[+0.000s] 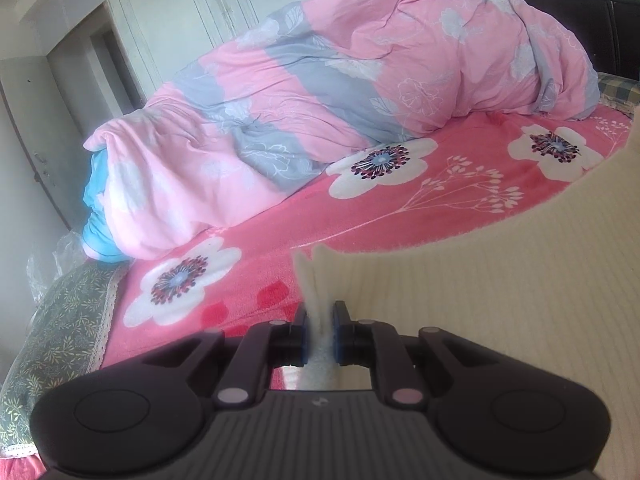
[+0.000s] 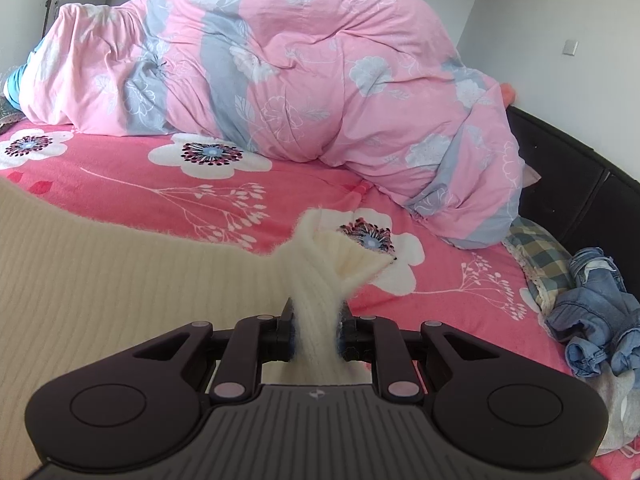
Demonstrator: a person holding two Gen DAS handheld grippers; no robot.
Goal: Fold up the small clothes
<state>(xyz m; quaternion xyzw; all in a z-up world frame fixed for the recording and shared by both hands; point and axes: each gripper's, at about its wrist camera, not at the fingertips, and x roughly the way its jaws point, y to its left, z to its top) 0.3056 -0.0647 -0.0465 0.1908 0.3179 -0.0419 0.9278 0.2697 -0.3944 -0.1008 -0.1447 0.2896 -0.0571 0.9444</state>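
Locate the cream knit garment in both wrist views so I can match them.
Left wrist: cream knit garment fills lower right, pinched in the left gripper.
Right wrist: garment fills lower left, pinched in the right gripper.
Shared landmark: pink and grey quilt heaped behind on the bed.

1. The cream knit garment [image 2: 100, 280] is showing a fine ribbed weave with fuzzy, hairy edges.
2. The left gripper [image 1: 320, 332] and right gripper [image 2: 316, 332] are looking like matt black plastic, ridged on the body.
3. The pink bedsheet [image 1: 440, 216] is appearing plush and fleecy.
4. The quilt [image 2: 320, 80] is lying as smooth, creased cotton-like cloth.
5. The jeans [image 2: 592, 312] are showing faded, crumpled denim.
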